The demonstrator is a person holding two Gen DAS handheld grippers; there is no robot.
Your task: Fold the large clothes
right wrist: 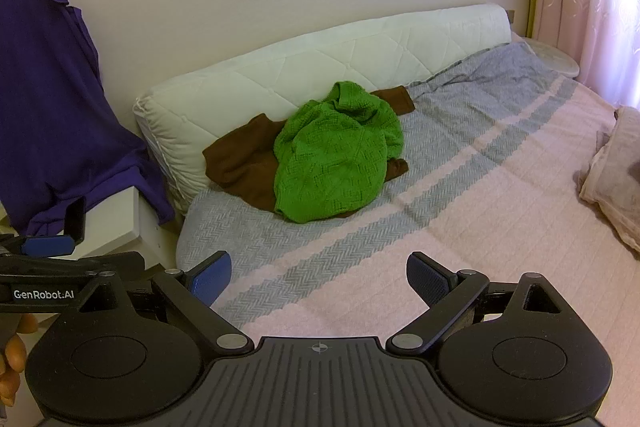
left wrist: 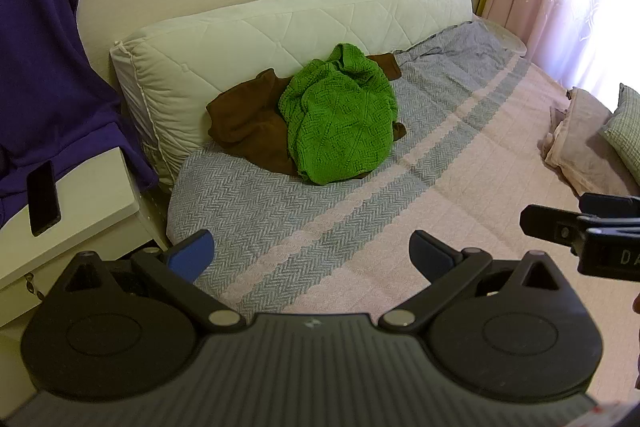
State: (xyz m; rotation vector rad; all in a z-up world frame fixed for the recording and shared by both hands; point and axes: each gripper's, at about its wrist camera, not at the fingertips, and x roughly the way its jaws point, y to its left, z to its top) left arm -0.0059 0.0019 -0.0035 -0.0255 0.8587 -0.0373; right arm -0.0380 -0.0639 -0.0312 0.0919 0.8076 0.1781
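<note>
Both grippers — left gripper [left wrist: 312, 251], right gripper [right wrist: 318, 277] — spread wide, empty (neither clearly nearer); green sweater [left wrist: 340, 115] lies crumpled far ahead on brown garment [left wrist: 244, 123], against the pillow [left wrist: 248, 27].

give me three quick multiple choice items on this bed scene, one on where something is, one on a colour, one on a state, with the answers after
1. Where does the green knit garment lie?
A. on the white bedside stand
B. partly on top of the brown garment, on the bed near the quilted bolster
C. hanging on the wall

2. What colour is the cloth draped at the left, over the stand?
A. purple
B. yellow
C. red

3. How does the left gripper stand?
A. shut on the green garment
B. shut with nothing in it
C. open with nothing in it

Answers:
1 B, the green knit overlaps the brown cloth in front of the bolster.
2 A, the draped cloth is purple in both views.
3 C, its blue pads are wide apart over the blanket.
</note>
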